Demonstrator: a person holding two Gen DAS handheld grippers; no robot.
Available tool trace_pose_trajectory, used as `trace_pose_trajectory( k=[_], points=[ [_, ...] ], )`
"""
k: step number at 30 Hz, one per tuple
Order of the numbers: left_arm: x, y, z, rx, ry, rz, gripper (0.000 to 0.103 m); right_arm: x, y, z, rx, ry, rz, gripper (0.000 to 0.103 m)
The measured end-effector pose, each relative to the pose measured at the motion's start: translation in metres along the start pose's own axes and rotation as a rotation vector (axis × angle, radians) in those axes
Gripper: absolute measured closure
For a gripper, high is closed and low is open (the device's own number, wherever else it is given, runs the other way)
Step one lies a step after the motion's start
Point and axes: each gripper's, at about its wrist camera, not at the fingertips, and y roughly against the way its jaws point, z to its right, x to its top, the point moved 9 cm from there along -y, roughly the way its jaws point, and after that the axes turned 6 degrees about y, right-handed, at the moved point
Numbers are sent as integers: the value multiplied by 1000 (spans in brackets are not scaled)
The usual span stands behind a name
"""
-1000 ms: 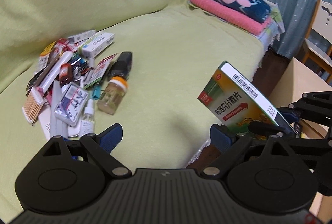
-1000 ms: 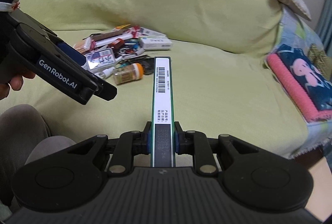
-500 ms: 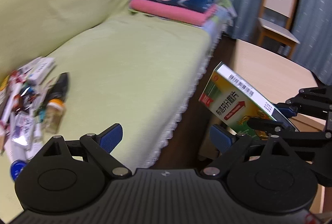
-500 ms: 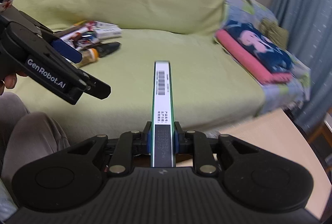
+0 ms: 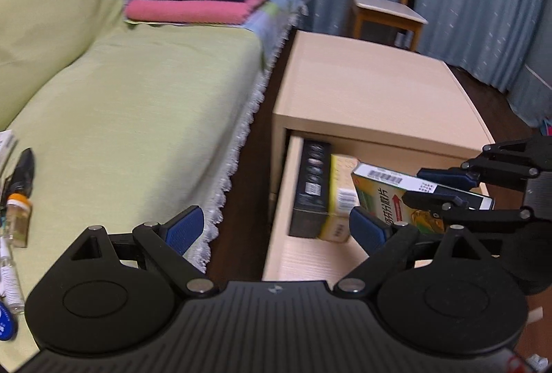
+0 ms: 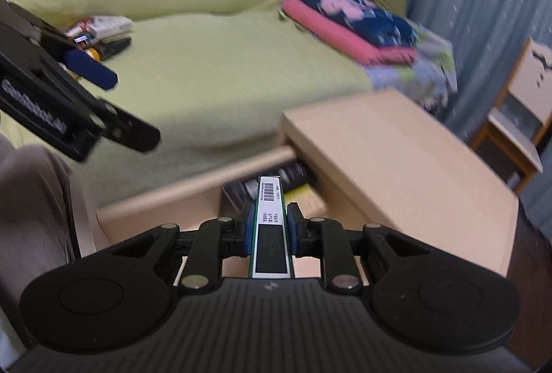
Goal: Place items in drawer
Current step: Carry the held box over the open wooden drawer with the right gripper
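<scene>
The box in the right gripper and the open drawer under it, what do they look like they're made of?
The box looks like thin printed cardboard with a slightly glossy finish: crisp folded edges, a barcode and colour print. The right gripper is shut on it. The drawer looks like pale wood-grain laminate over board, matte; solid wood cannot be ruled out.

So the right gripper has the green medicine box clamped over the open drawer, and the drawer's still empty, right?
Not empty. The left wrist view shows a black box and a yellow box already standing in the drawer. The rest holds: the right gripper has its jaws shut on the green medicine box over the open drawer.
</scene>
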Motion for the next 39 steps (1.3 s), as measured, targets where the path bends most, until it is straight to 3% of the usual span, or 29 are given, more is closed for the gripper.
trace_pose_trajectory(
  k=[9,30,39],
  points=[
    [-11,-19,31,-27,-69,-46,10,-46,-10,16,-12,-57,-62,86],
    [-20,-40,35,-6,-103,-94,10,-76,-43,24,16,-125,-64,86],
    [-23,-43,34,-15,-107,-104,10,-102,-53,20,35,-106,-177,86]
  ],
)
